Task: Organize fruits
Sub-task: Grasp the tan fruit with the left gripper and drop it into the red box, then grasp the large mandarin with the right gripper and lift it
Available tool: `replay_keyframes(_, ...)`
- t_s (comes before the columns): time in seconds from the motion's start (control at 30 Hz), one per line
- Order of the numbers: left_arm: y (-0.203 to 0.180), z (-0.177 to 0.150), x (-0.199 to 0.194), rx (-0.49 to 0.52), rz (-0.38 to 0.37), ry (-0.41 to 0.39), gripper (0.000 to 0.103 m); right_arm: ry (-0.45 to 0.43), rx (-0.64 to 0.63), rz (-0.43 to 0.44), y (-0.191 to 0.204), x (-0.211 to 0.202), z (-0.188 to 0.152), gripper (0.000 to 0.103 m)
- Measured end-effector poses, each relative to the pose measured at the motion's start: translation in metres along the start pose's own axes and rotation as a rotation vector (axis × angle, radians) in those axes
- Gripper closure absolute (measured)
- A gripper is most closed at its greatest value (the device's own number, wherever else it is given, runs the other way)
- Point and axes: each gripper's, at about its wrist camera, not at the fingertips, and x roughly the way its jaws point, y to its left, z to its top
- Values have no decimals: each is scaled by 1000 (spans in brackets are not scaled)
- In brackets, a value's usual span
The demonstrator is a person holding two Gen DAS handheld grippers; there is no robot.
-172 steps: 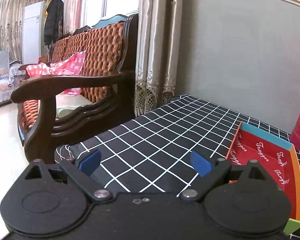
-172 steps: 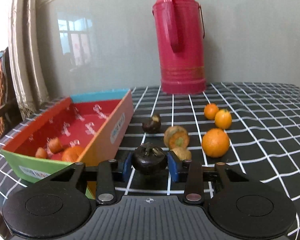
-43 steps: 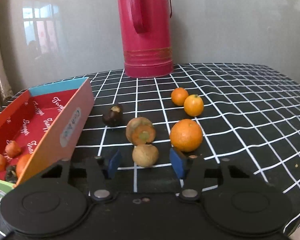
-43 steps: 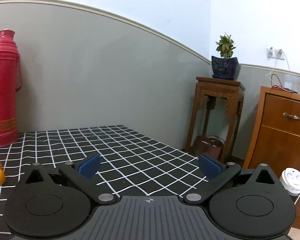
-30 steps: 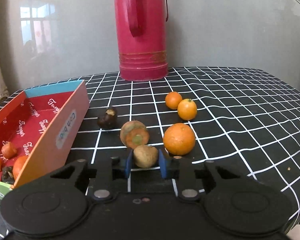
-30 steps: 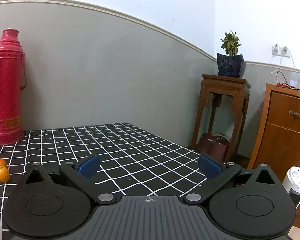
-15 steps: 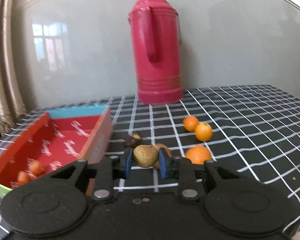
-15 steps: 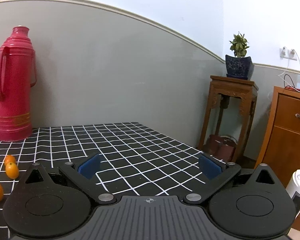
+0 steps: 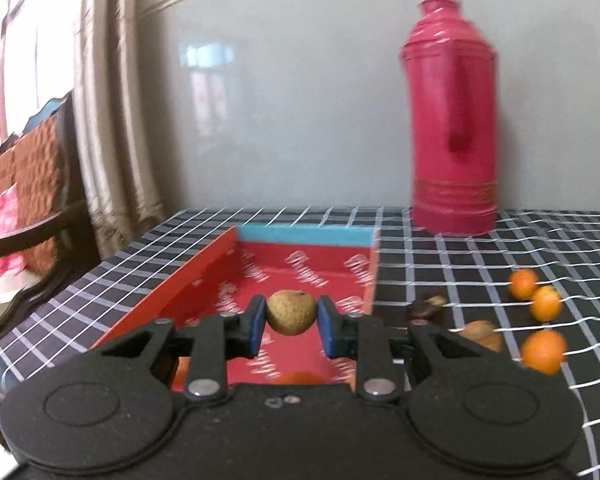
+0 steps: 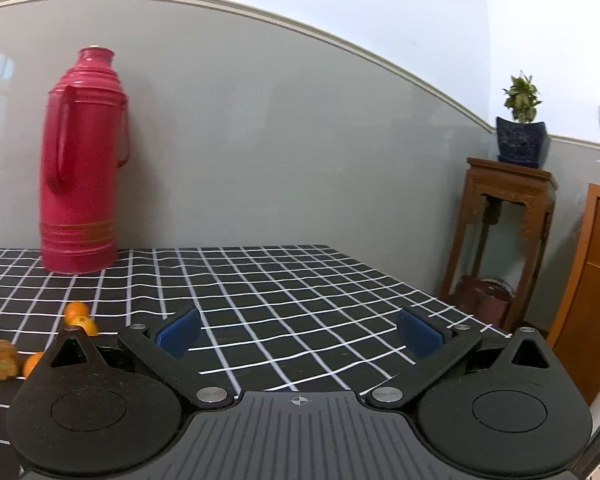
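Left wrist: longan (image 9: pixel 291 312) between clamped jaws.

Red box (image 9: pixel 204 276), black-white checked cloth (image 9: pixel 440 256), seemingly tan-brown fruit (image 9: pixel 291 312).

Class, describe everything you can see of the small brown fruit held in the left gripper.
The small brown fruit is roundish, tan and rough-skinned, with a small dimple on top. The left gripper is shut on it, one blue pad pressing each side. It hangs clear of any surface, in front of the red box. Its underside and back are hidden.
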Motion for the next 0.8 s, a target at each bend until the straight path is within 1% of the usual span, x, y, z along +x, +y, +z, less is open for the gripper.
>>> replay_keyframes(0.13, 18, 0, 16, -28, 39, 90, 84, -3, -8, 31, 12, -2, 1, 0)
replay_keyframes(0.27, 33, -2, 29, -61, 48, 179, 79, -6, -18, 62, 23, -6, 1, 0)
replay_keyframes(0.3, 38, -2, 31, -78, 44, 193, 77, -7, -22, 69, 26, -7, 1, 0)
replay_keyframes(0.37, 44, -2, 26, -89, 40, 196, 75, -8, -26, 81, 31, -8, 1, 0)
replay_keyframes(0.4, 47, -1, 24, -94, 44, 192, 70, -5, -26, 90, 33, -8, 1, 0)
replay_keyframes(0.43, 49, -1, 21, -98, 45, 186, 62, -2, -24, 100, 34, -8, 1, 0)
replay_keyframes(0.47, 51, 0, 18, -102, 47, 178, 57, 2, -22, 112, 35, -8, 1, 0)
replay_keyframes(0.5, 52, 1, 14, -106, 55, 168, 44, 8, -21, 127, 37, -7, 1, 0)
replay_keyframes(0.53, 54, 1, 11, -107, 66, 153, 34, 14, -21, 141, 39, -7, 1, 0)
replay_keyframes(0.63, 63, 4, 1, -101, 96, 107, 28, 32, -20, 195, 47, -6, 1, 0)
replay_keyframes(0.67, 65, 5, 1, -100, 100, 102, 26, 38, -20, 219, 50, -7, 0, 0)
replay_keyframes(0.7, 69, 5, -1, -103, 107, 97, 21, 44, -20, 244, 53, -7, -1, 0)
replay_keyframes(0.8, 78, 7, -1, -109, 131, 89, 16, 69, -23, 305, 62, -7, -1, 0)
